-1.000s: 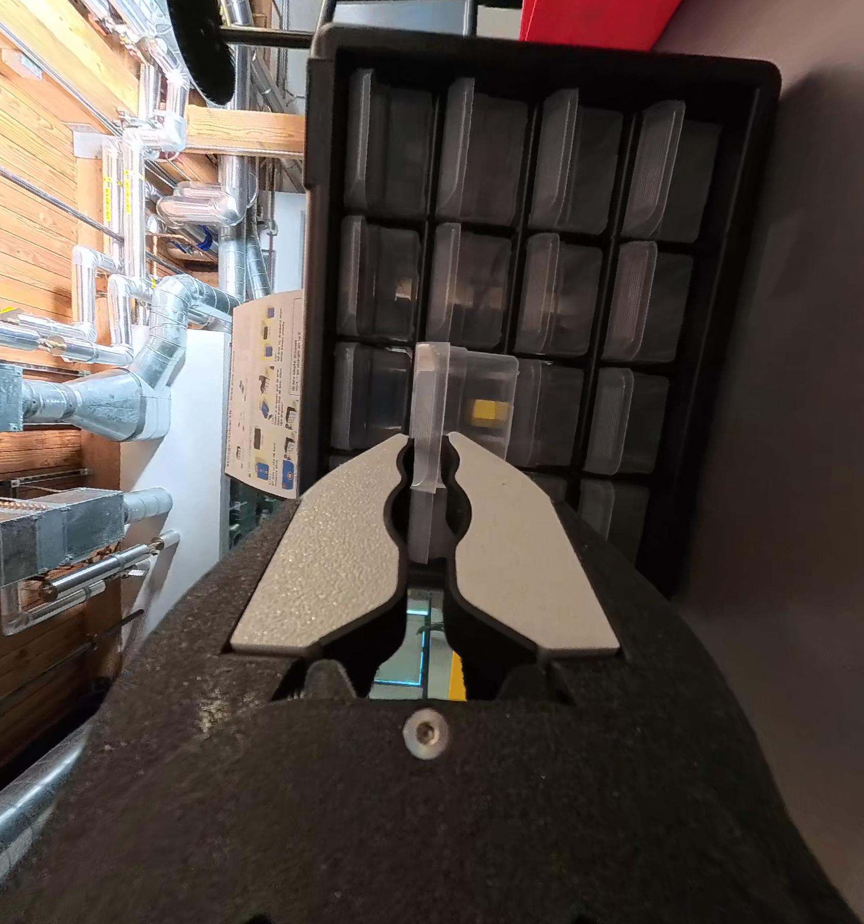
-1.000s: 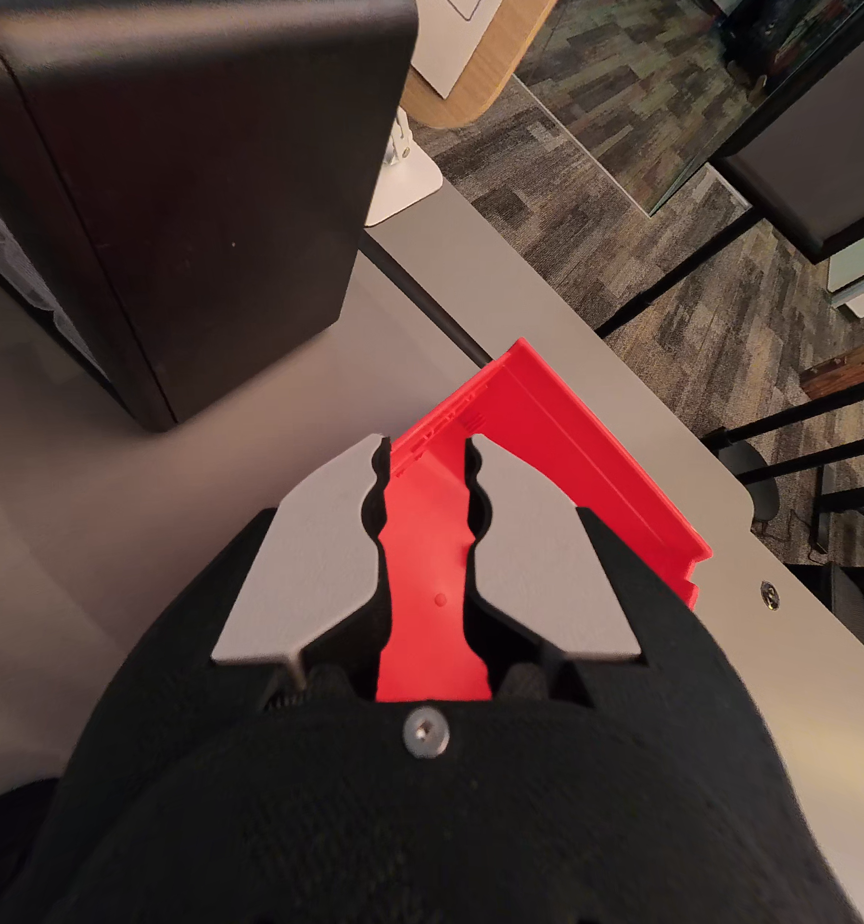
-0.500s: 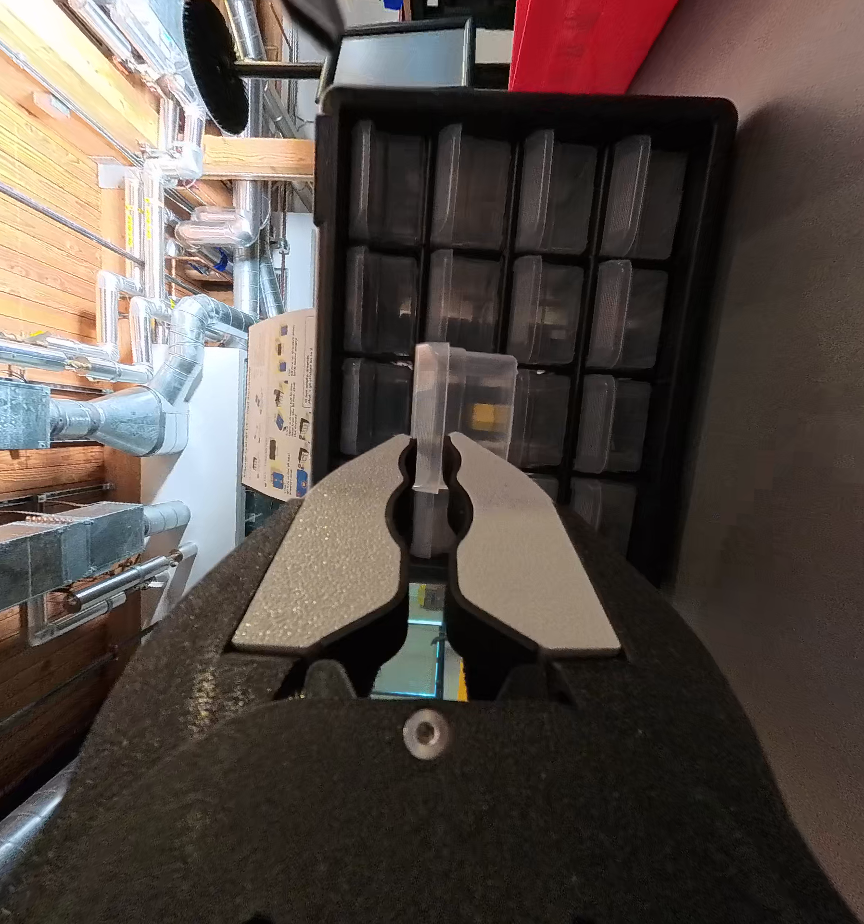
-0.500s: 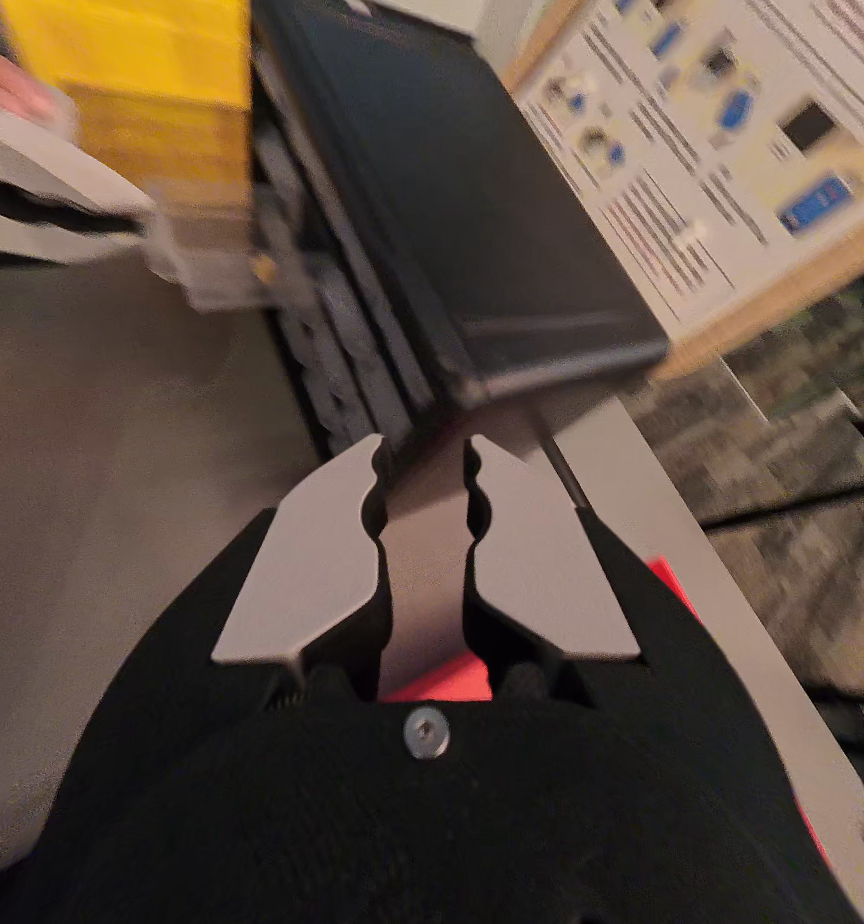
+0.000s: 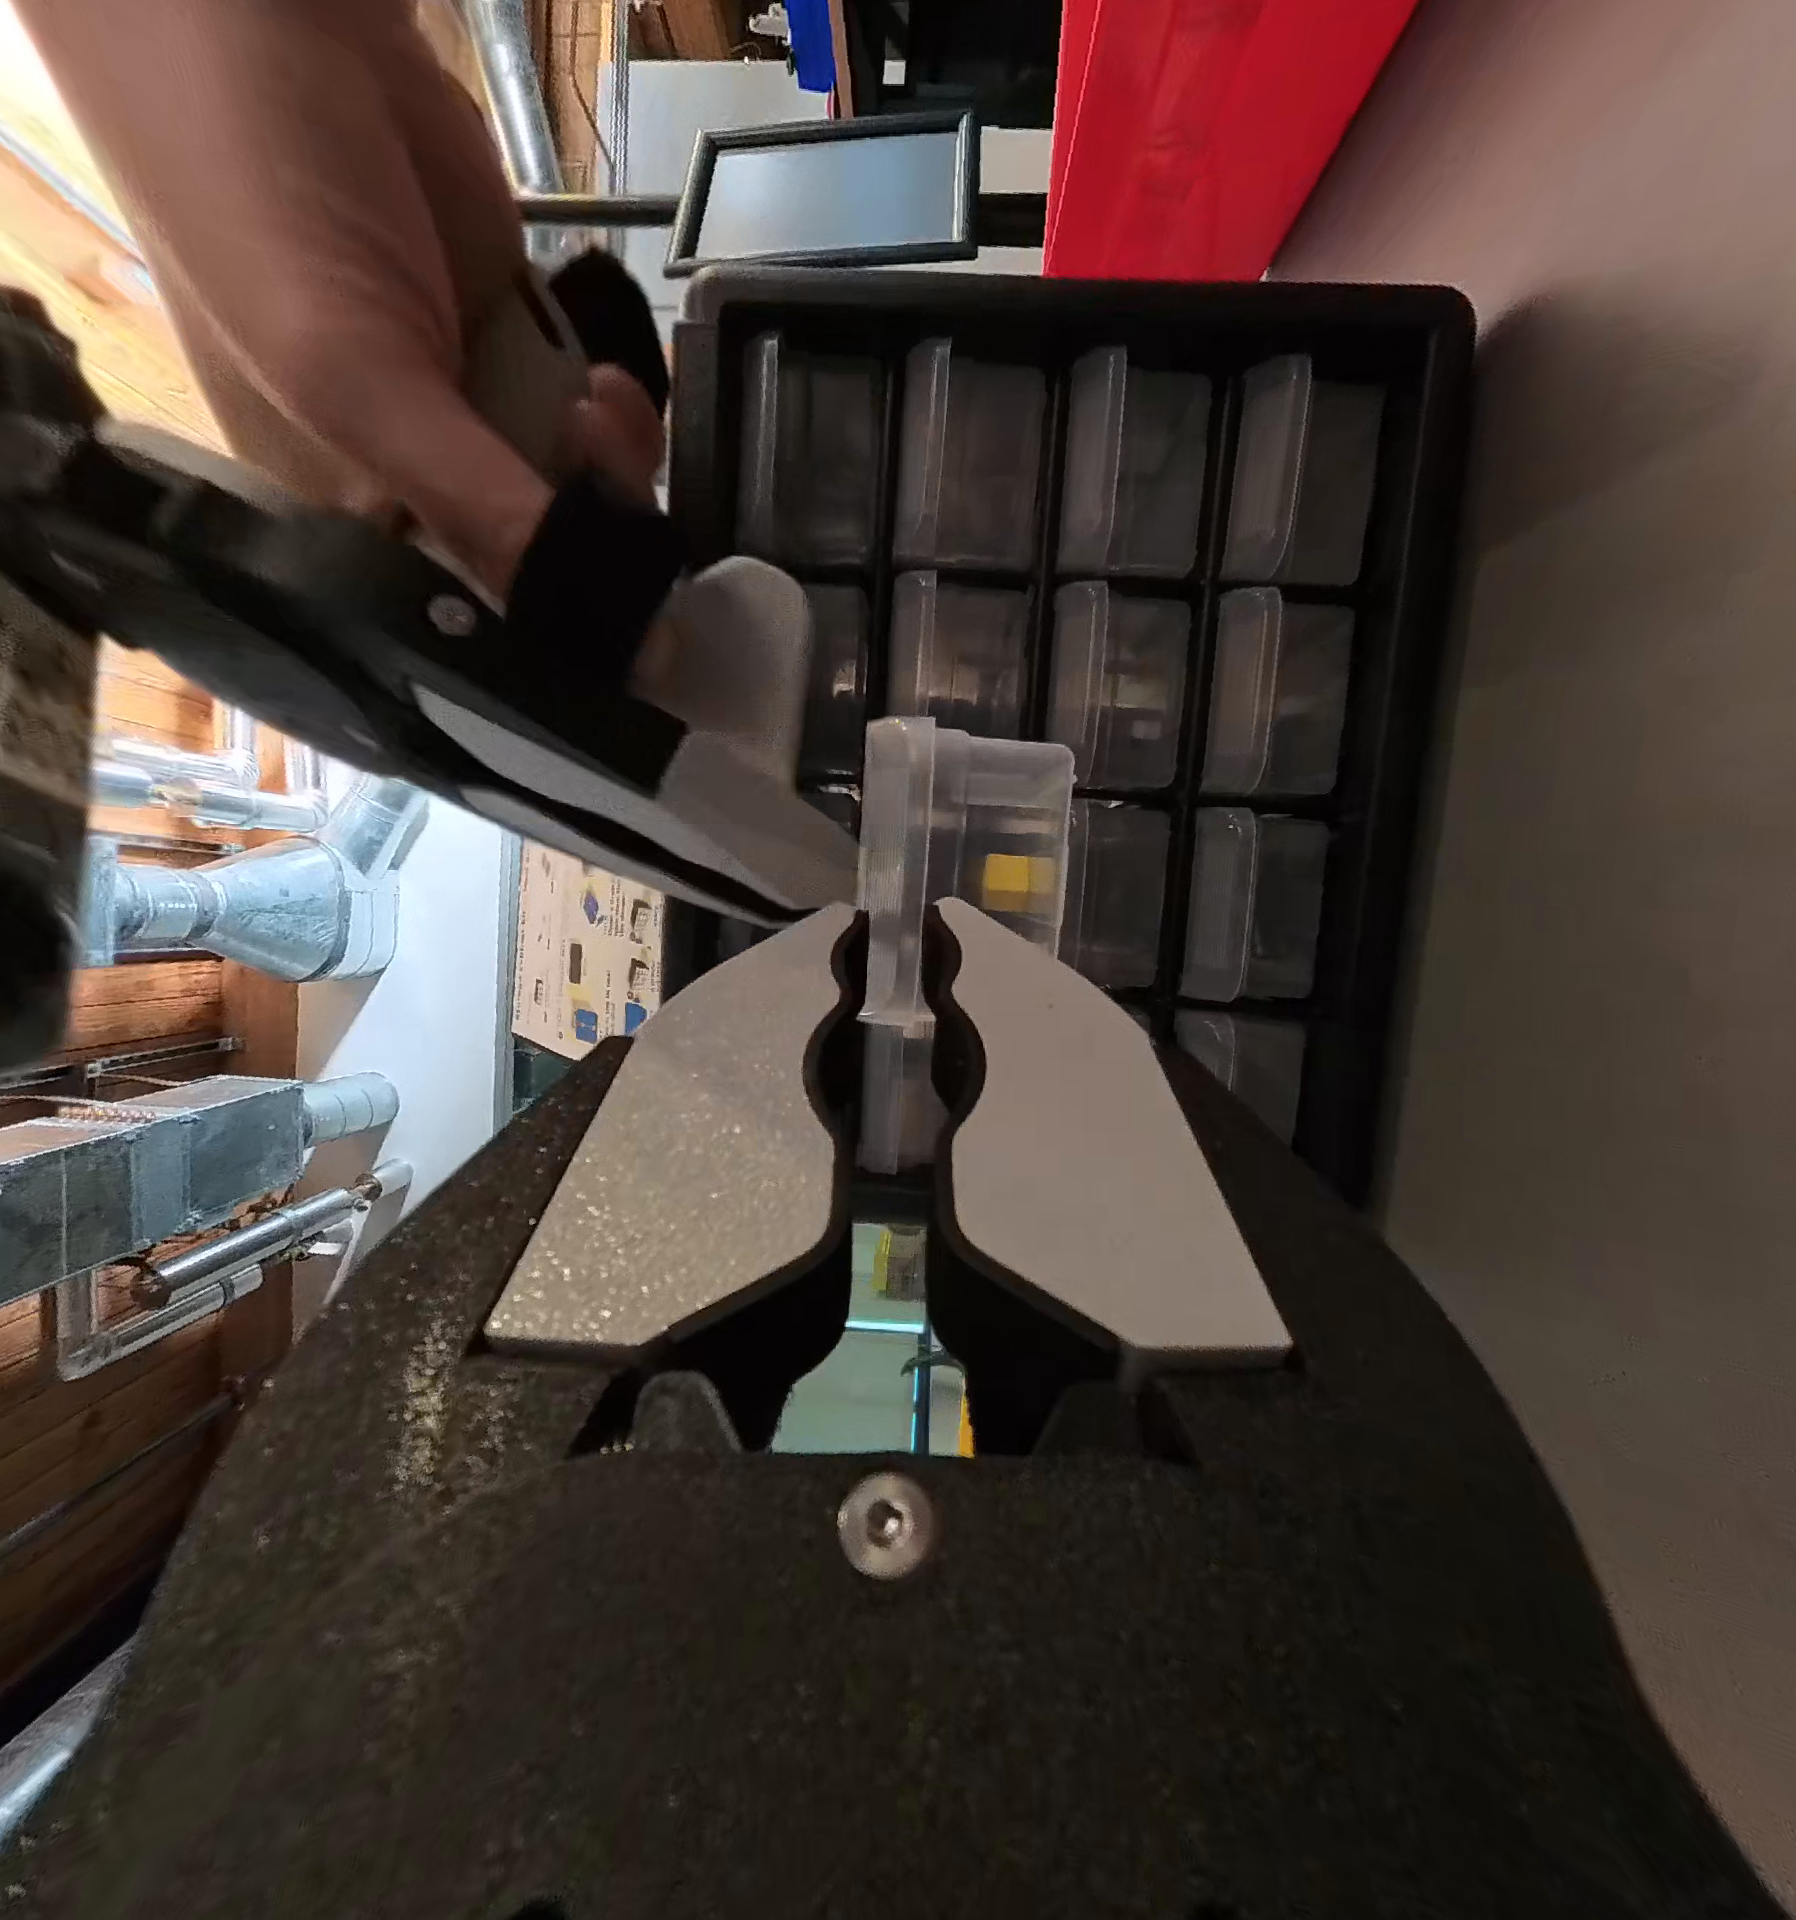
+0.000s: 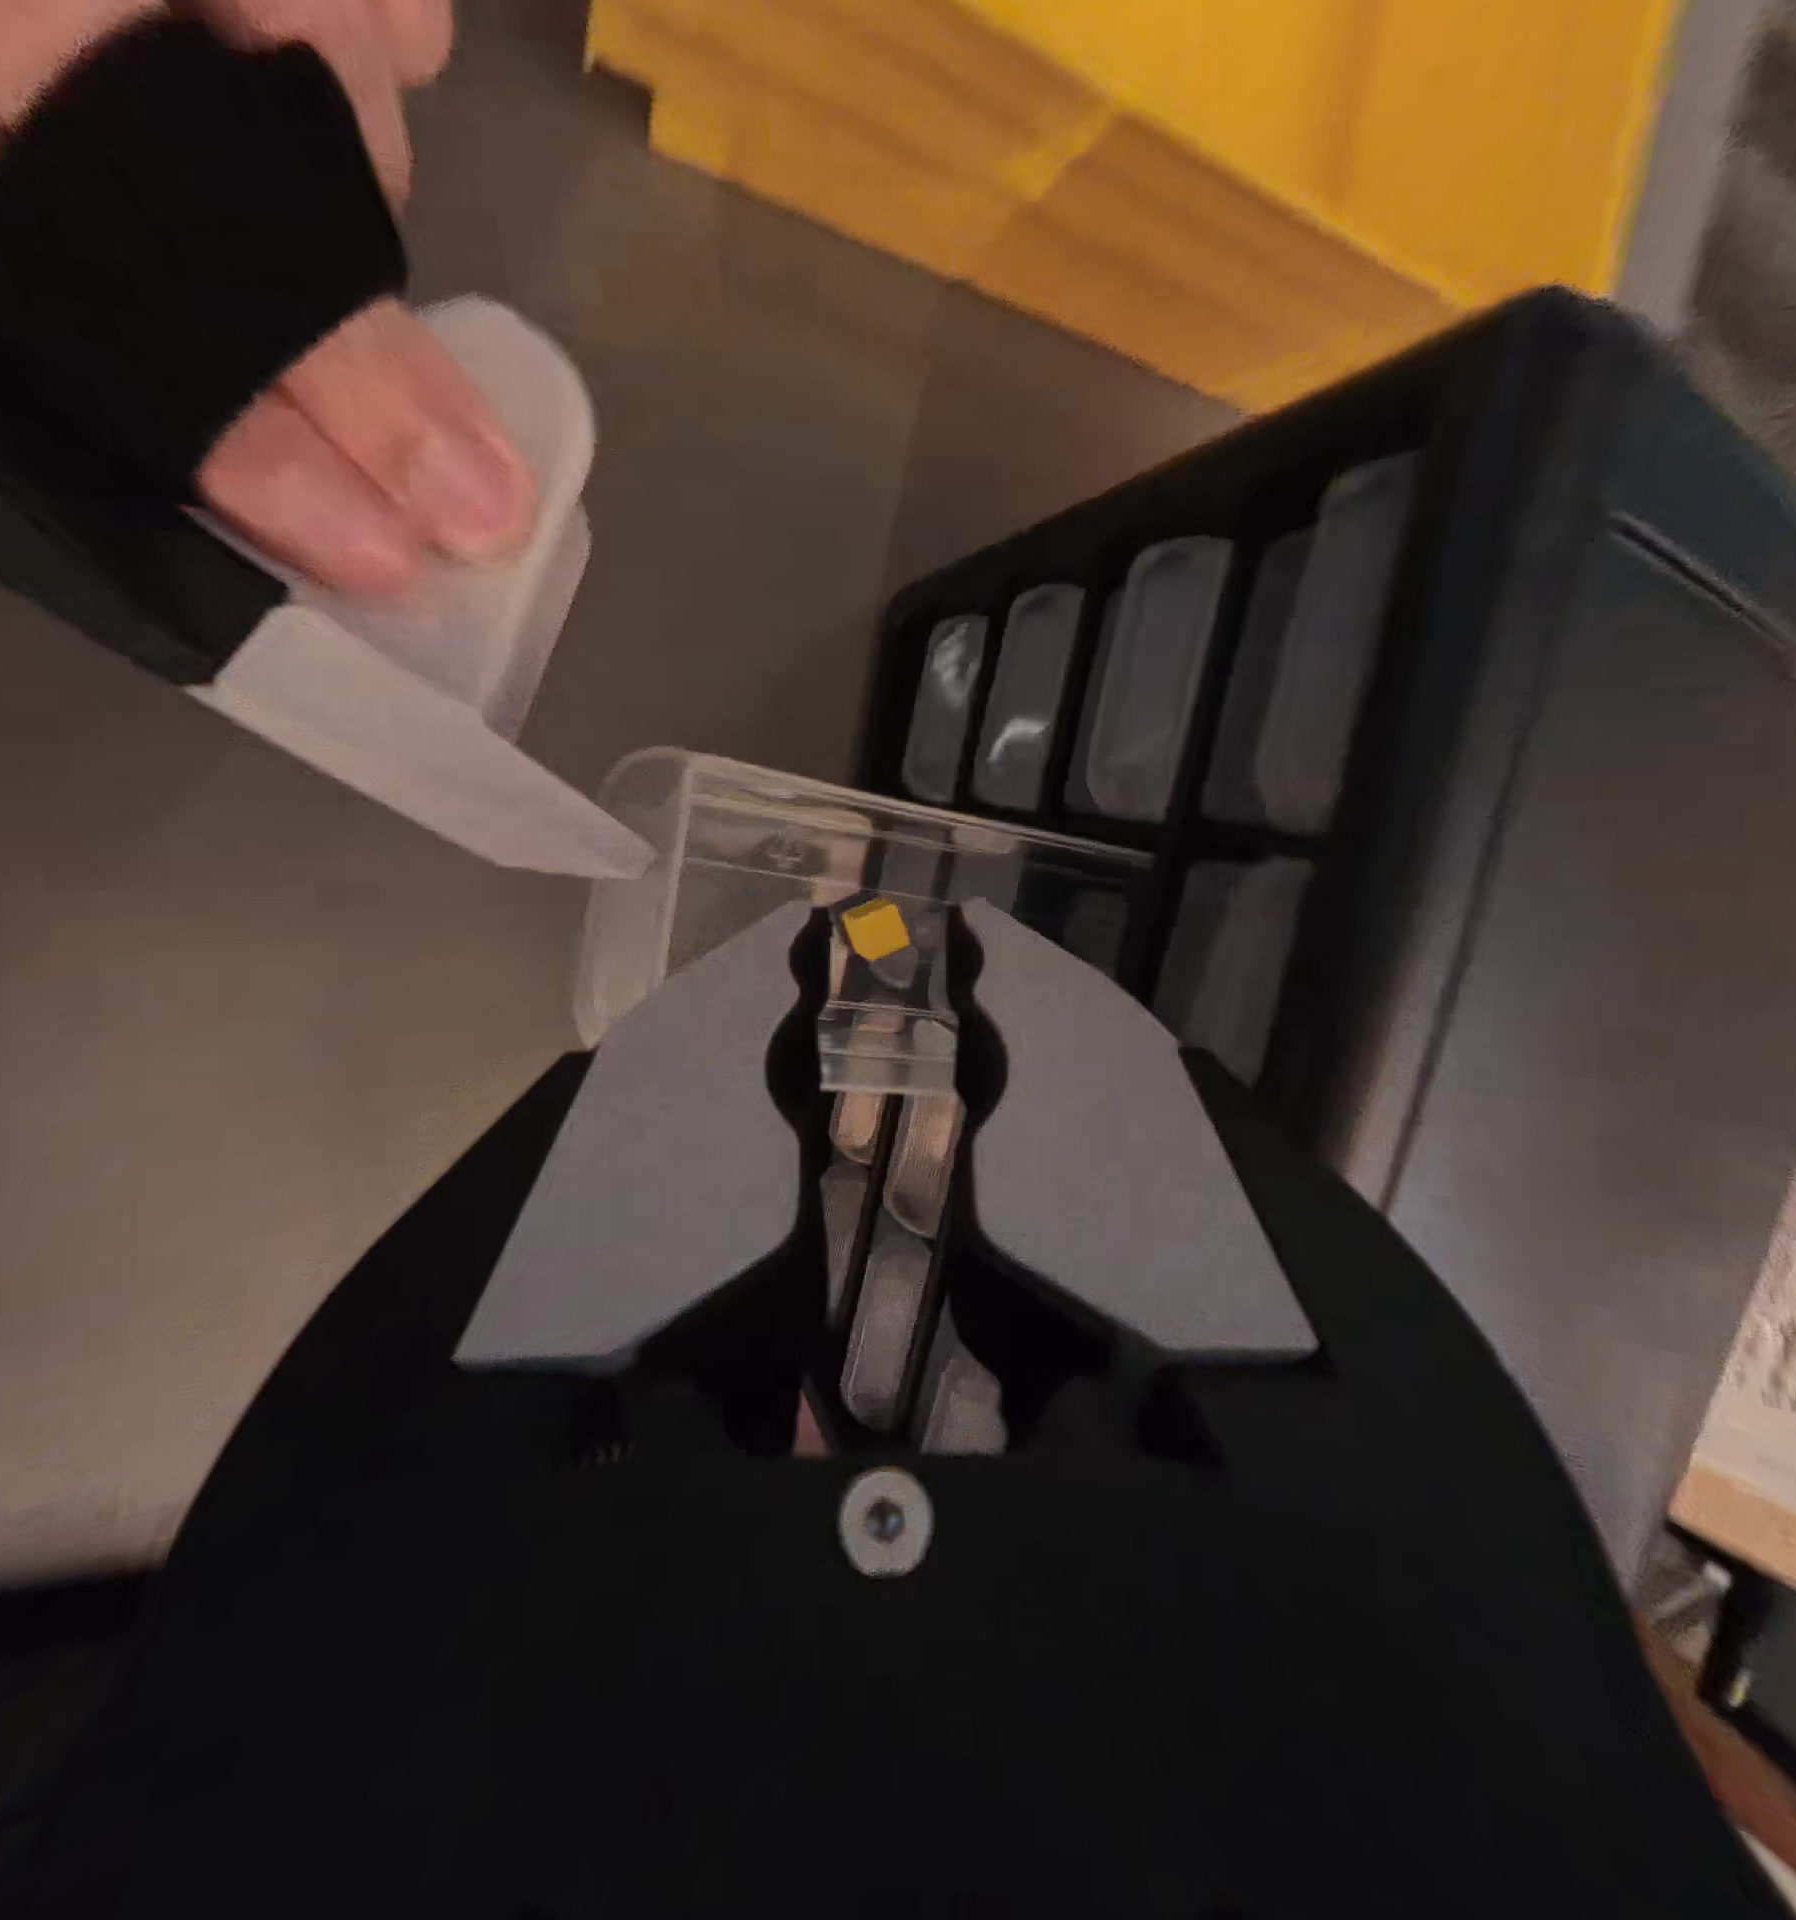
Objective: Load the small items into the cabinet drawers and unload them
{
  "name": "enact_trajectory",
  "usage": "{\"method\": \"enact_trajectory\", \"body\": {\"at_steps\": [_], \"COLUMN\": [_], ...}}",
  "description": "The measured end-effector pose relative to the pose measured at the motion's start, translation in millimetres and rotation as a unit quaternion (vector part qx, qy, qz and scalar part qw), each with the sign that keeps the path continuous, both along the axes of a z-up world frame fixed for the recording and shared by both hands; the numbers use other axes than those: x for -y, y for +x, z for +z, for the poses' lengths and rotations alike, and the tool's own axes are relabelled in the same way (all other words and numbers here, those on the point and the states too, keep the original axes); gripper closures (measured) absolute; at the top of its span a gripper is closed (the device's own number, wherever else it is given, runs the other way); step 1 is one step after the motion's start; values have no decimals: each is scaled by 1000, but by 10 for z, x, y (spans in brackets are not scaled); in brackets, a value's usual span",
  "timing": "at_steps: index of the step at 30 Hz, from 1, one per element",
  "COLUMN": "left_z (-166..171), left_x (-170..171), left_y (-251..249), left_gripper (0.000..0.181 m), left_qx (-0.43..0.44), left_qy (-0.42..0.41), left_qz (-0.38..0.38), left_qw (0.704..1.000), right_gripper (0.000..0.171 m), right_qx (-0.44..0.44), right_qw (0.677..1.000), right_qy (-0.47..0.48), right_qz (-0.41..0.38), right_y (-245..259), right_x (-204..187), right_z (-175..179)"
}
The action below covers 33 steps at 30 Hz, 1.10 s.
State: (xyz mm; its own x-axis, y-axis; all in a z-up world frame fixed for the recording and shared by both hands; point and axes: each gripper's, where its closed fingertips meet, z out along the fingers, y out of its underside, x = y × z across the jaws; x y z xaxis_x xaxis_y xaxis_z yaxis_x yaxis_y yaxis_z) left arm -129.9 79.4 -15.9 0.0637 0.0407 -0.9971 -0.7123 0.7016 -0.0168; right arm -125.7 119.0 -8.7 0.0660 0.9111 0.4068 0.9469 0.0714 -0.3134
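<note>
Your left gripper pinches the front lip of the clear drawer, holding it pulled out from the black cabinet so that the small yellow cube inside can be reached, judging by the task. Your right gripper hovers above that open drawer with its fingers spread and nothing between them, lined up over the cube, probably to lift it out. A printed sheet hangs beside the cabinet; its writing is too small to read, and no brand shows on cabinet or drawers
</note>
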Motion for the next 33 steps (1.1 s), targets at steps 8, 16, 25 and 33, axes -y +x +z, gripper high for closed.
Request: {"method": "enact_trajectory", "body": {"at_steps": [8, 16, 25, 33], "left_z": [13, -5, -23, -8], "left_x": [-20, 38, 40, 15], "left_y": [-25, -10, -16, -28], "left_gripper": [172, 172, 172, 172], "left_qx": [1, -9, -17, -9], "left_qy": [-7, -2, -1, -2], "left_qz": [3, -8, -6, -3], "left_qw": [1000, 1000, 1000, 1000], "right_gripper": [151, 151, 158, 159], "right_qx": [149, 237, 280, 135], "right_qw": [985, 970, 958, 990], "right_qy": [-81, -44, -64, -28], "right_qz": [28, 29, 11, 12], "right_y": [39, 94, 114, 6], "right_x": [-30, -113, -130, -68], "right_z": [-264, -302, -362, 15]}}
